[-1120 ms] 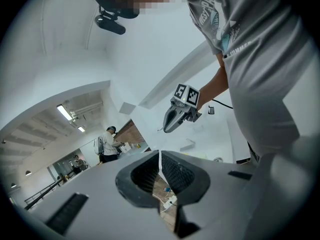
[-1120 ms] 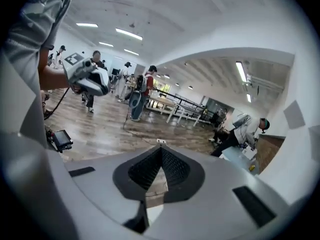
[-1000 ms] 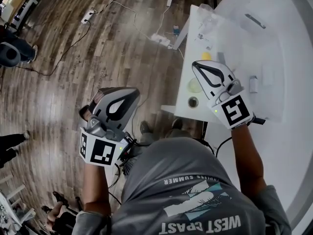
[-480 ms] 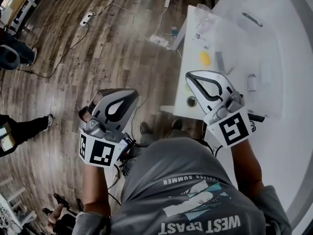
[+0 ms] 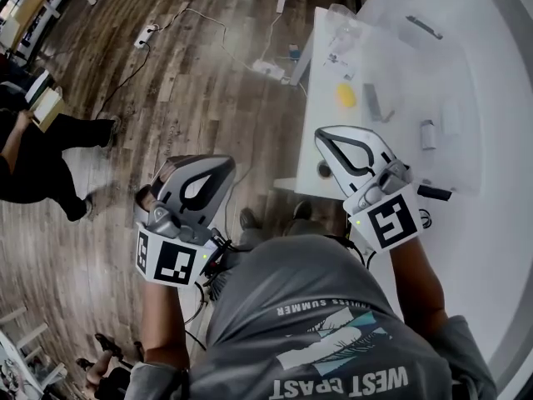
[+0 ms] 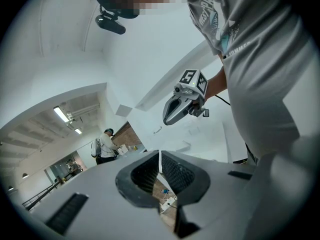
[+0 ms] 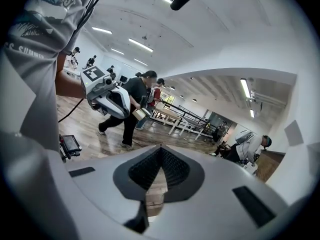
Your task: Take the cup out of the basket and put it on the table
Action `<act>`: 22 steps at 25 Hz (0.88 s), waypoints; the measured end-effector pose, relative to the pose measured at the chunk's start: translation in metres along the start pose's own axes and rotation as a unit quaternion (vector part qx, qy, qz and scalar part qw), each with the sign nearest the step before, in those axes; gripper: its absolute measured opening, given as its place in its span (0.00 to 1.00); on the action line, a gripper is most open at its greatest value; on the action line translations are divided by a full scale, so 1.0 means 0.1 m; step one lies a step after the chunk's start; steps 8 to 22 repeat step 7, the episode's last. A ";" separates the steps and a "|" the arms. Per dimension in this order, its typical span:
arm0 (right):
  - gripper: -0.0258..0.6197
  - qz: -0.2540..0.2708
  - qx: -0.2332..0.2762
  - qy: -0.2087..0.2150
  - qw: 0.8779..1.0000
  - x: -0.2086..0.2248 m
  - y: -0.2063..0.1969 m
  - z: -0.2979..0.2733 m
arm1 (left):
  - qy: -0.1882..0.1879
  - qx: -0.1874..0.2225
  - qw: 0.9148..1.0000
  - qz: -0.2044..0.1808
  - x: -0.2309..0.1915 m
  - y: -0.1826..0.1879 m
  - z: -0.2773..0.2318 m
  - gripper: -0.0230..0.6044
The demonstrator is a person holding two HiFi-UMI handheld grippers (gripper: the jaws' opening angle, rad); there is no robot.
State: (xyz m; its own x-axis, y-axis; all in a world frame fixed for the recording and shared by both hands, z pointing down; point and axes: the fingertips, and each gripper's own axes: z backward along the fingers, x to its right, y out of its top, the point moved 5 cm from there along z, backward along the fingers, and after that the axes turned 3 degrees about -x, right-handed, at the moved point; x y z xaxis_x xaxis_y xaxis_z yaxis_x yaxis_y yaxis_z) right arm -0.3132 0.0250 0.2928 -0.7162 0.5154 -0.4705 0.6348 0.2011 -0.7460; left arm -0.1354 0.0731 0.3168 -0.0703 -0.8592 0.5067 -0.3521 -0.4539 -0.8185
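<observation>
Neither a cup nor a basket can be made out in any view. In the head view my right gripper (image 5: 321,137) is shut and empty above the near left corner of the white table (image 5: 466,223). My left gripper (image 5: 223,163) hangs over the wooden floor left of the table, also shut with nothing in it. In the left gripper view its jaws (image 6: 159,154) meet in a thin line, and the right gripper (image 6: 166,121) shows beyond them. The right gripper view shows closed pads (image 7: 160,149) and the left gripper (image 7: 125,115) in the air.
On the table lie a yellow object (image 5: 345,96), a small dark round thing (image 5: 323,170) at the near edge, a small white item (image 5: 427,134) and clear plastic (image 5: 340,22). Power strips (image 5: 271,67) with cables lie on the floor. A person (image 5: 37,169) walks at left.
My right gripper has drawn back toward my body, uncovering the yellow object. A person has walked into the head view at left. The left gripper has stayed put.
</observation>
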 end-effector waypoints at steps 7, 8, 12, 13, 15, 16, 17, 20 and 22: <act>0.06 -0.004 -0.002 -0.003 1.000 -0.07 -0.06 0.07 | -0.004 0.001 1.000 -0.003 0.08 0.04 -0.01 0.08; 0.06 -0.004 -0.002 -0.003 1.000 -0.07 -0.06 0.07 | -0.004 0.001 1.000 -0.003 0.08 0.04 -0.01 0.08; 0.06 -0.004 -0.002 -0.003 1.000 -0.07 -0.06 0.07 | -0.004 0.001 1.000 -0.003 0.08 0.04 -0.01 0.08; 0.06 -0.004 -0.002 -0.003 1.000 -0.07 -0.06 0.07 | -0.004 0.001 1.000 -0.003 0.08 0.04 -0.01 0.08; 0.06 -0.004 -0.002 -0.003 1.000 -0.07 -0.06 0.07 | -0.004 0.001 1.000 -0.003 0.08 0.04 -0.01 0.08; 0.06 -0.004 -0.002 -0.003 1.000 -0.07 -0.06 0.07 | -0.004 0.001 1.000 -0.003 0.08 0.04 -0.01 0.08; 0.06 -0.004 -0.002 -0.003 1.000 -0.07 -0.06 0.07 | -0.004 0.001 1.000 -0.003 0.08 0.04 -0.01 0.08; 0.06 -0.004 -0.002 -0.003 1.000 -0.07 -0.06 0.07 | -0.004 0.001 1.000 -0.003 0.08 0.04 -0.01 0.08; 0.06 -0.004 -0.002 -0.003 1.000 -0.07 -0.06 0.07 | -0.004 0.001 1.000 -0.003 0.08 0.04 -0.01 0.08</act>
